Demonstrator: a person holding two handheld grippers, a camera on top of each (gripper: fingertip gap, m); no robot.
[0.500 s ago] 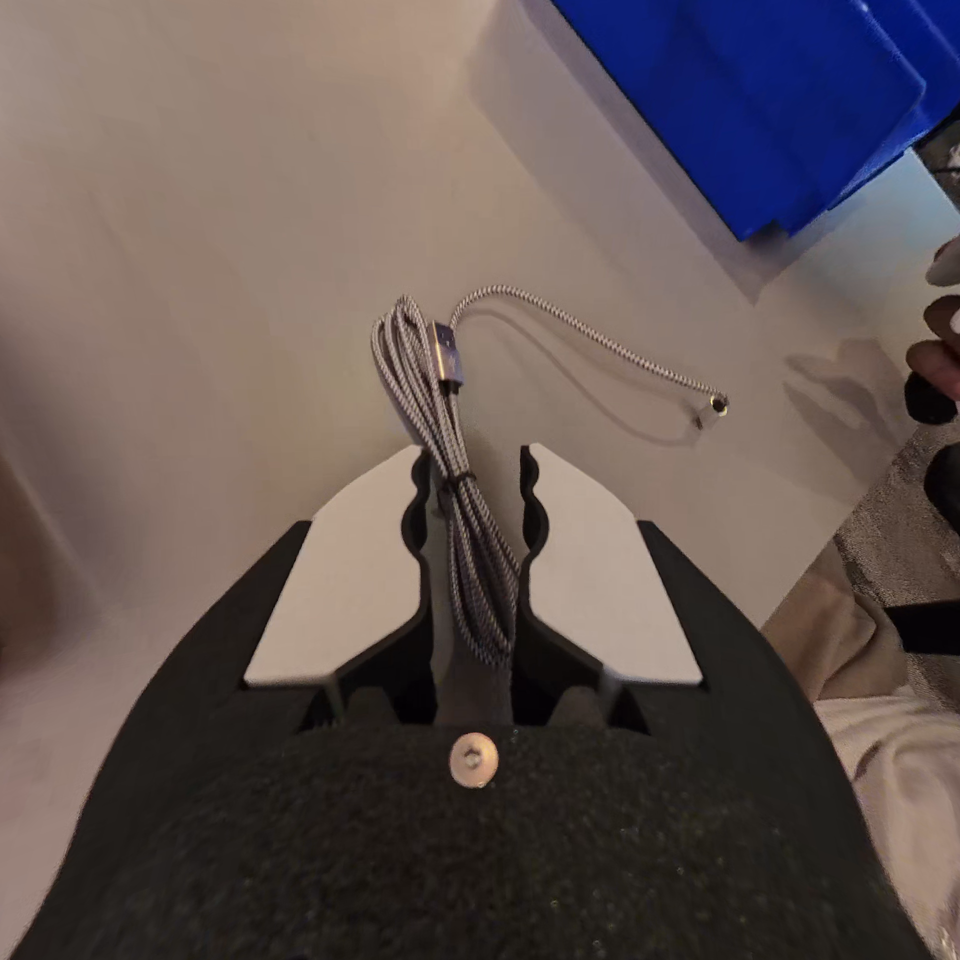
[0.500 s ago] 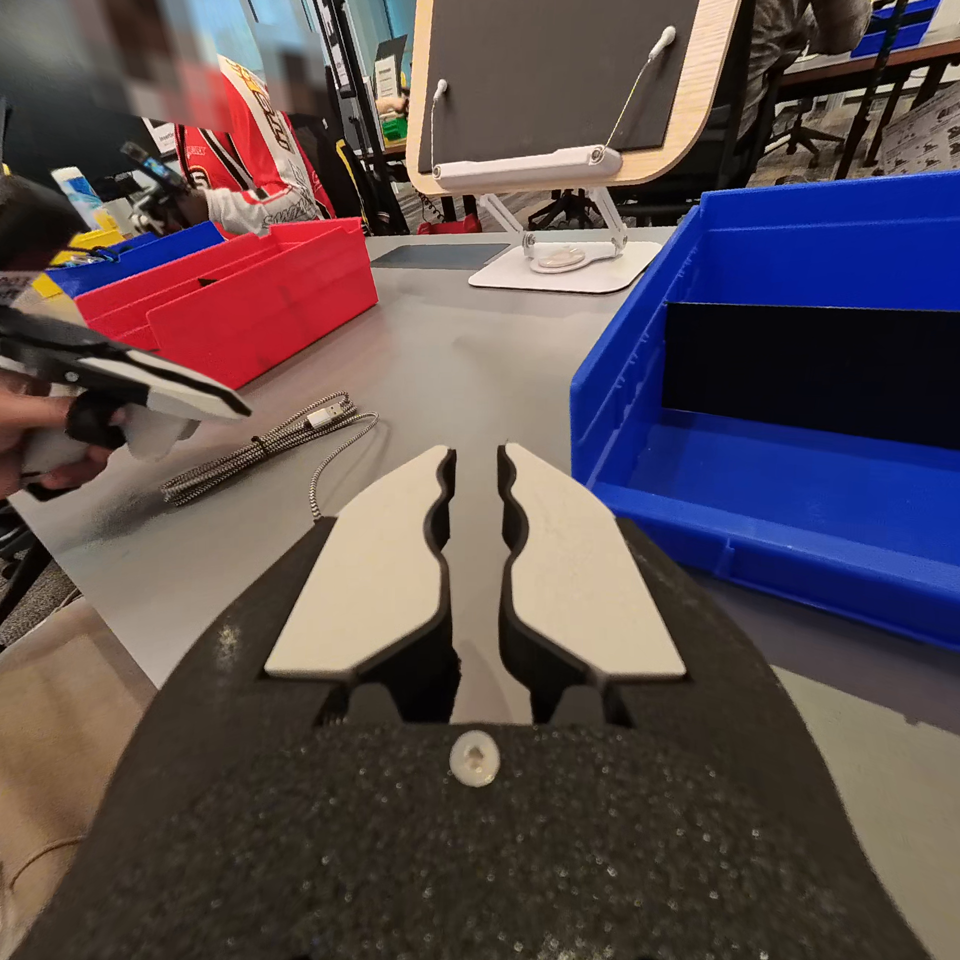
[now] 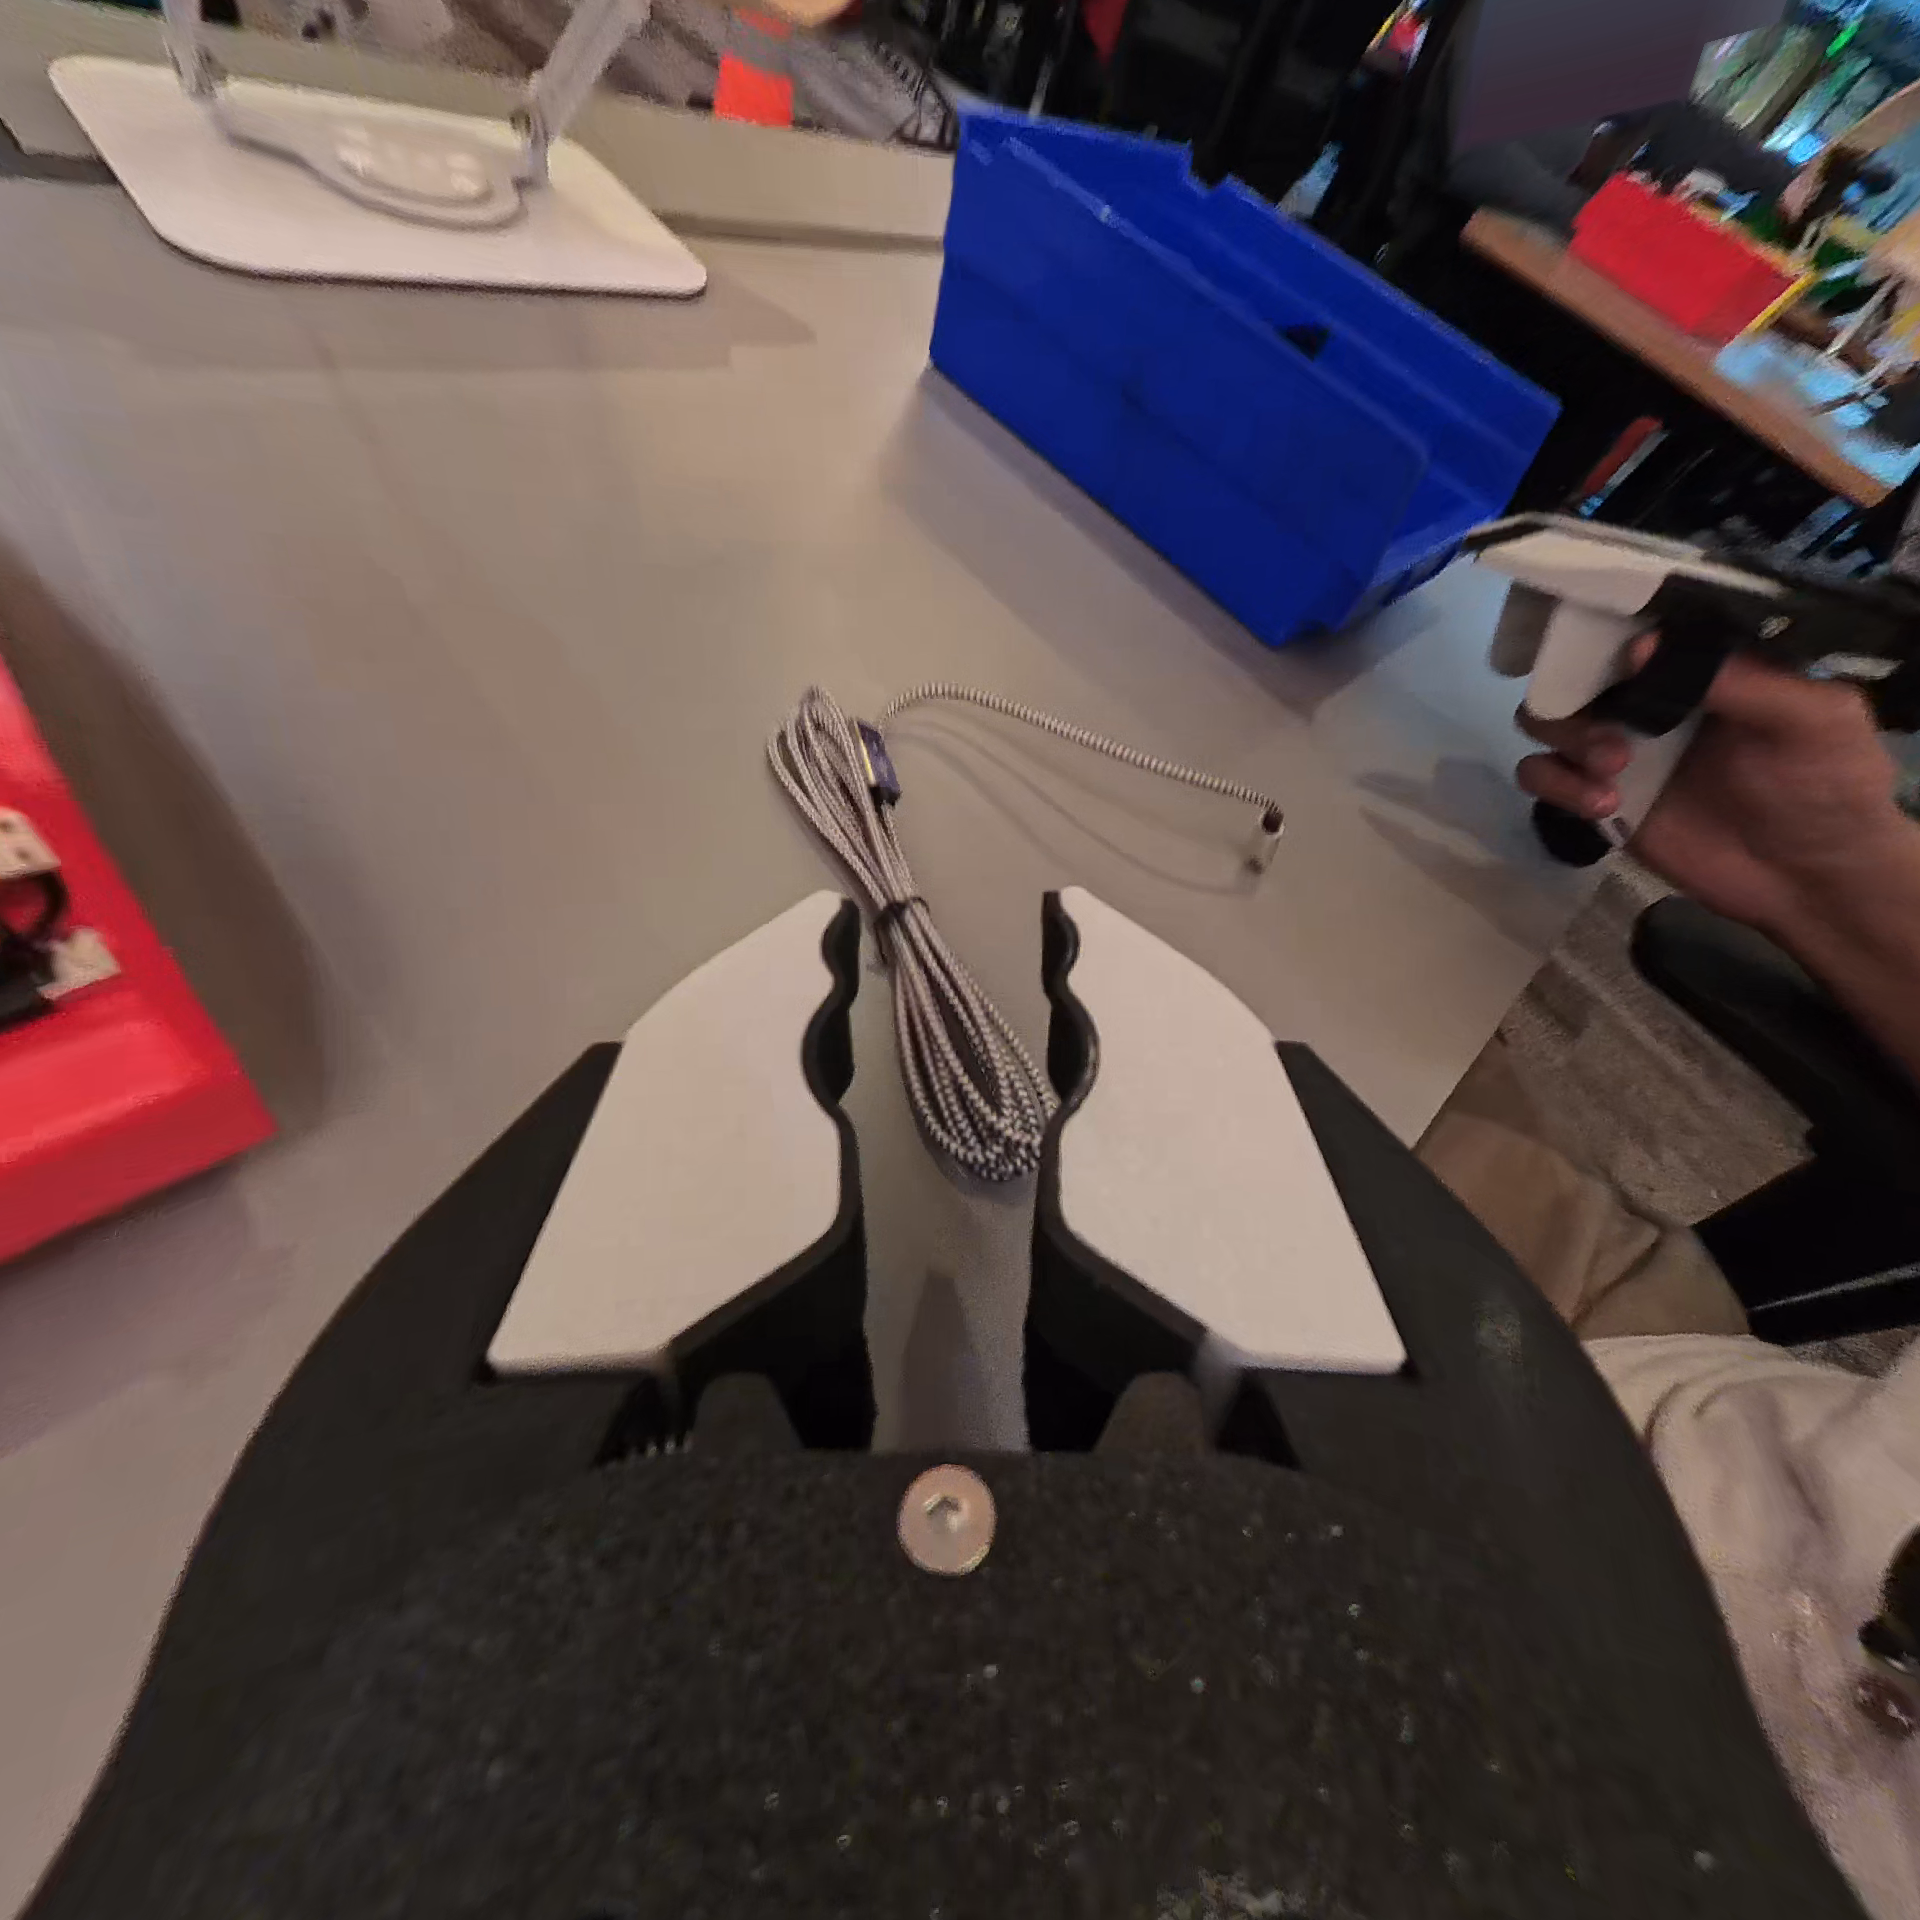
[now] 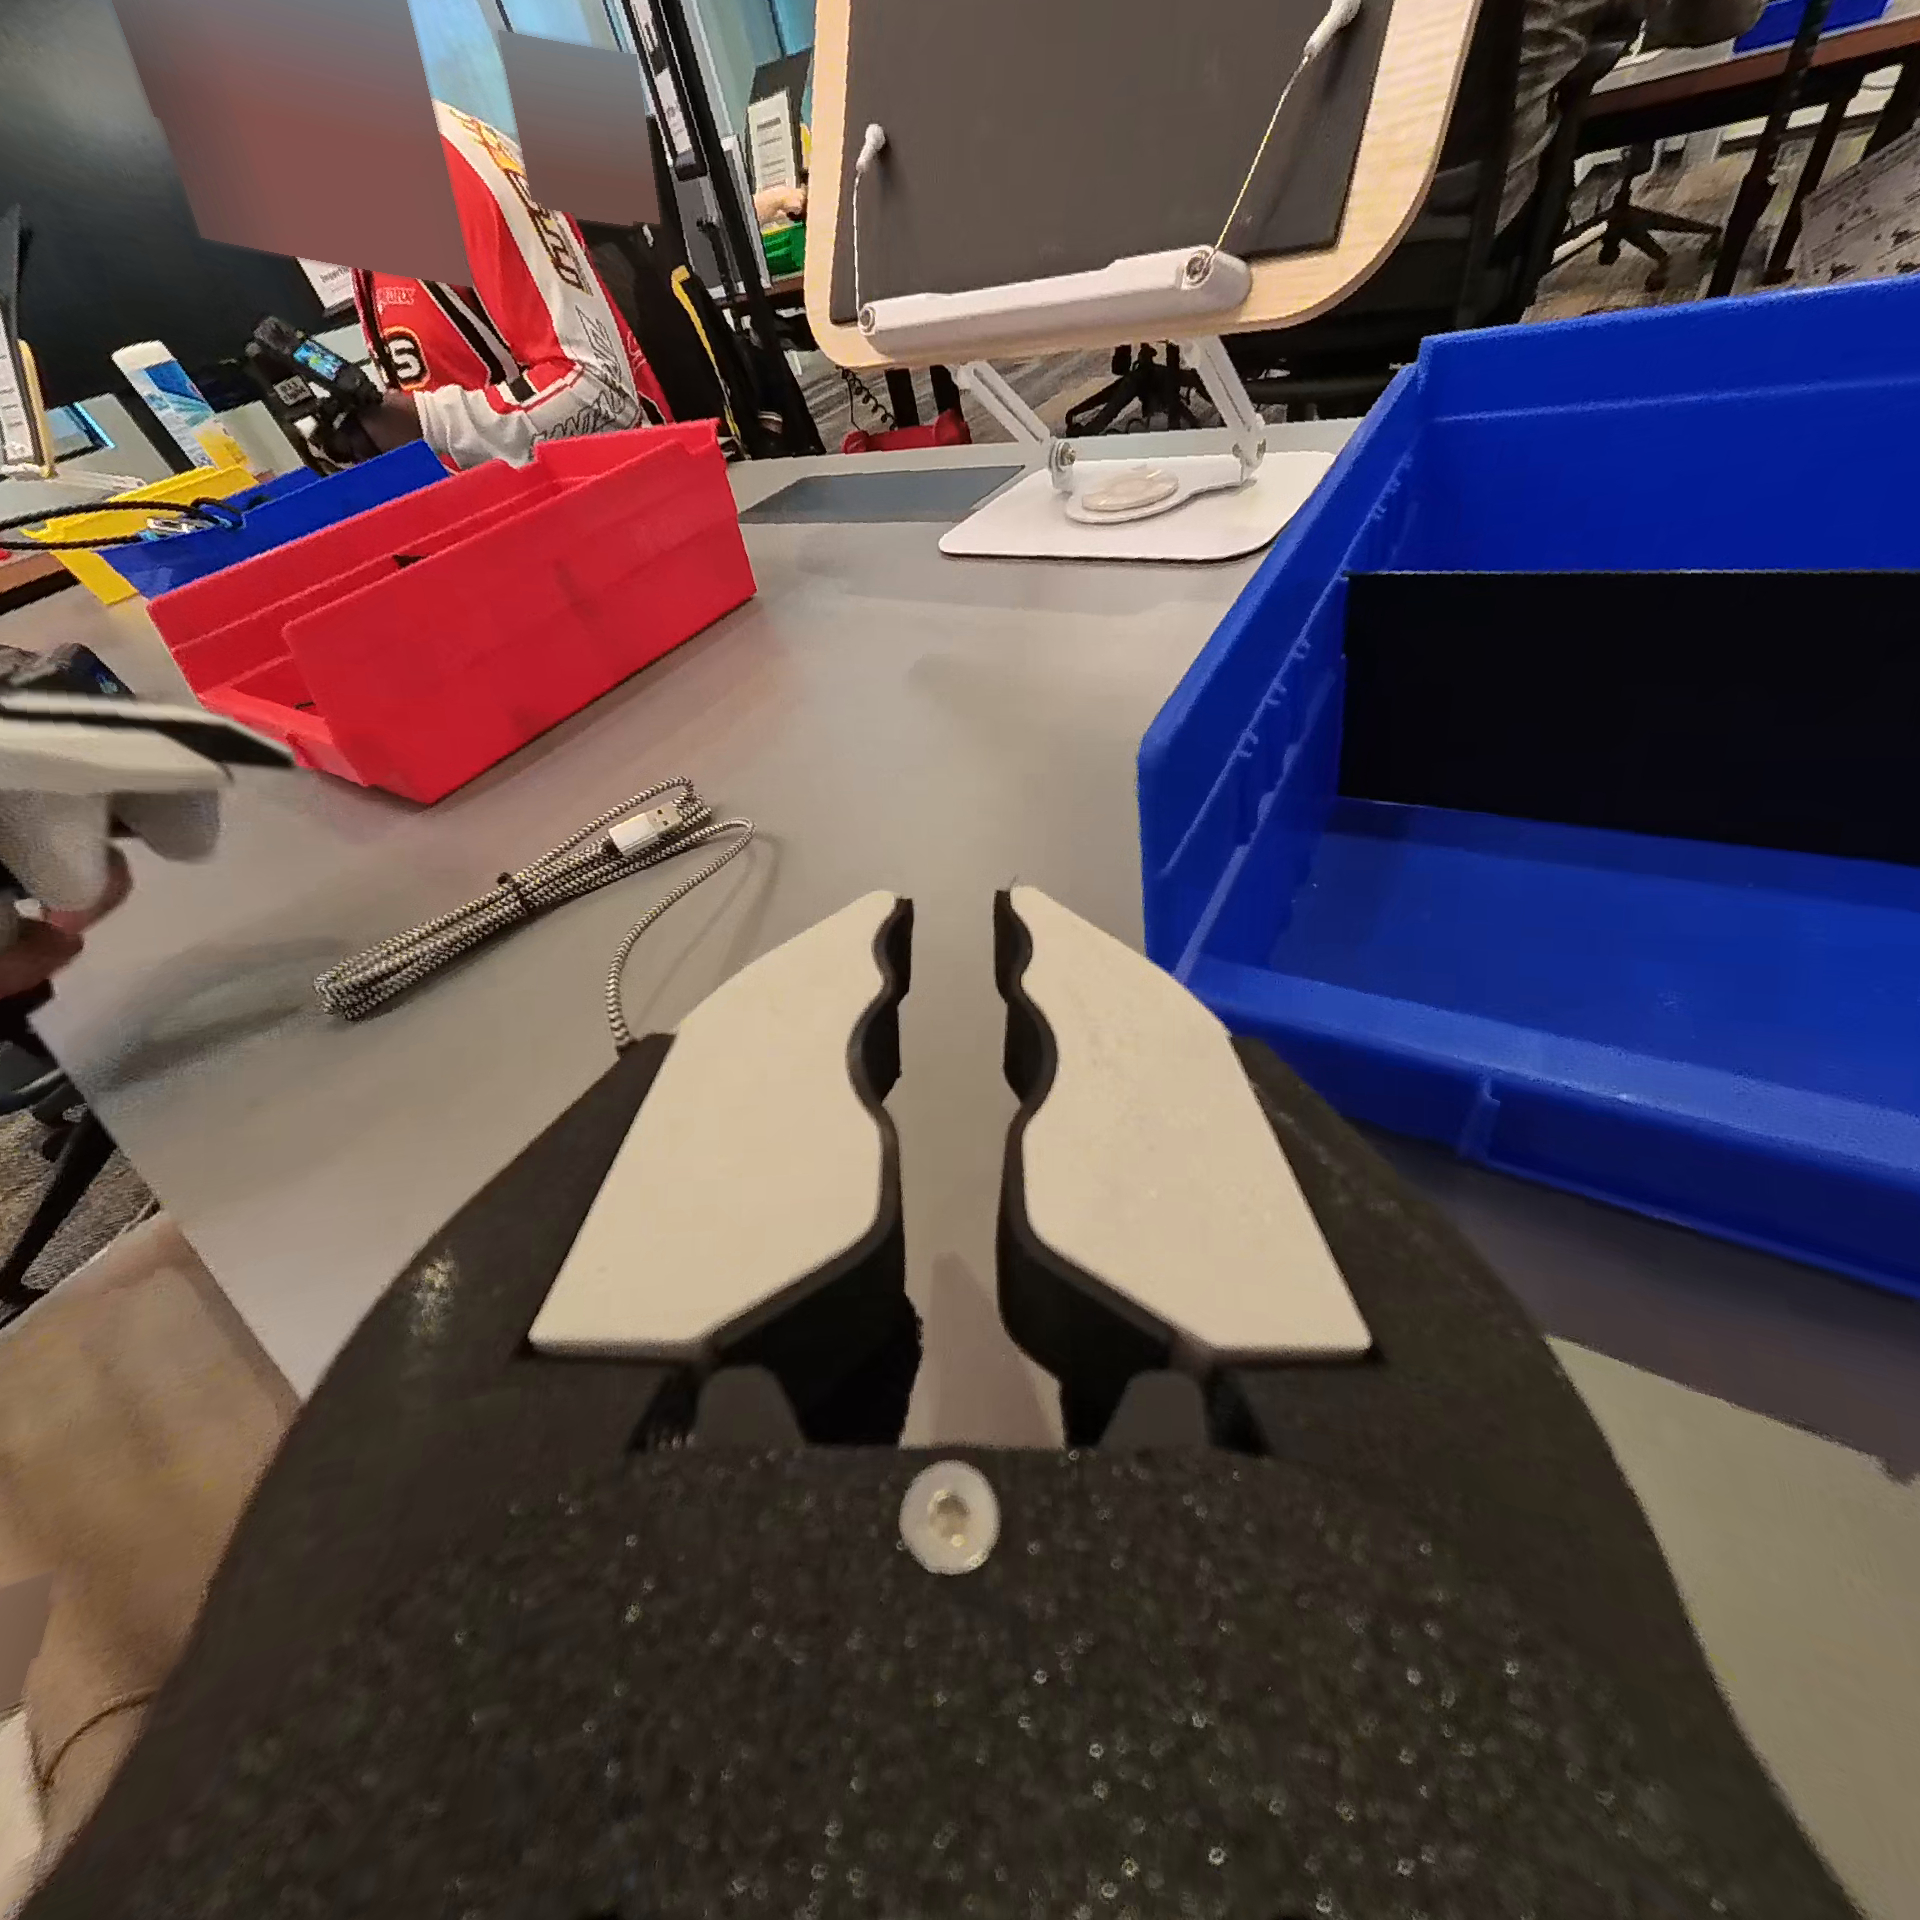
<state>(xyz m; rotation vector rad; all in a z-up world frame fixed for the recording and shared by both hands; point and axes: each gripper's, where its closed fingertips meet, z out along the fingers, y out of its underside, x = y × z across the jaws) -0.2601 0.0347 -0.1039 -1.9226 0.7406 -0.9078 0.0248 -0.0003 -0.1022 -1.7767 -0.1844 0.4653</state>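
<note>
A grey-and-white braided cable (image 3: 935, 997), bundled with a tie and with one loose end curving right, lies on the grey table (image 3: 468, 623). My left gripper (image 3: 951, 914) is open and hovers above the bundle's near end, which shows between its fingers without touching them. The cable also shows in the right wrist view (image 4: 540, 883), with the left gripper (image 4: 135, 738) above its far-left end. My right gripper (image 4: 954, 904) is open by a narrow gap and empty, just right of the cable's loose end and left of a blue bin (image 4: 1558, 935). It also shows hand-held in the left wrist view (image 3: 1558, 582).
The blue bin (image 3: 1195, 416) stands behind the cable to the right, with a dark divider inside. A red bin (image 4: 468, 644) stands at the left. A board on a white stand (image 4: 1122, 499) is at the back. The table's front edge is close, and people sit beyond it. One gripper's finger ends stand about 30 cm off the other's.
My left gripper has lifted and tilted up, so the cable now sits farther forward and less deep between its fingers. Its opening is the same. The right gripper has barely moved.
</note>
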